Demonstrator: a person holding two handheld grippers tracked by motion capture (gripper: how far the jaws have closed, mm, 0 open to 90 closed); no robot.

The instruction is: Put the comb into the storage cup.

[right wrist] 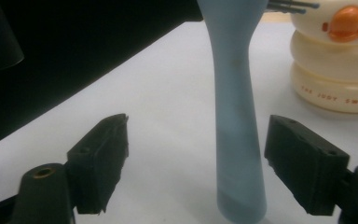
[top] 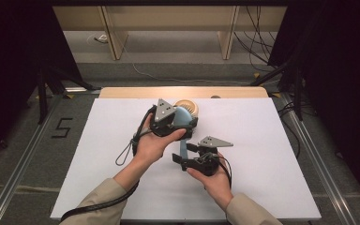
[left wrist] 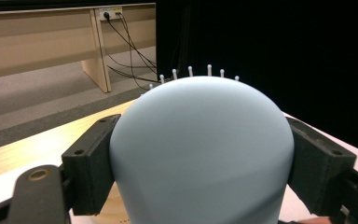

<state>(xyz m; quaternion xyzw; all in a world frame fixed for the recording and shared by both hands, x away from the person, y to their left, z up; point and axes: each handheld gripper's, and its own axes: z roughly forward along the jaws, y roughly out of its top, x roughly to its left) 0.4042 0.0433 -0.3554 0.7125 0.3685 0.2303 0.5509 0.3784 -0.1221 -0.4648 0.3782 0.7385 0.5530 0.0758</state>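
A light blue hairbrush [top: 183, 117] is held above the white table. My left gripper [top: 182, 123] is shut on the brush's rounded head [left wrist: 200, 149], one pad pressed to each side, and white-tipped bristles [left wrist: 190, 71] poke up behind it. The brush's handle [right wrist: 237, 140] hangs down to the sheet between the jaws of my right gripper [right wrist: 198, 158]. Those jaws stand open, with a clear gap on both sides of the handle. In the high view my right gripper [top: 183, 154] sits just below the left one, around the handle [top: 183, 149].
A cream duck-shaped container [right wrist: 335, 56] with an orange bill stands on the white sheet [top: 262, 154] just behind the brush, near the table's far edge [top: 187, 107]. Wooden furniture legs and cables lie on the floor beyond the table.
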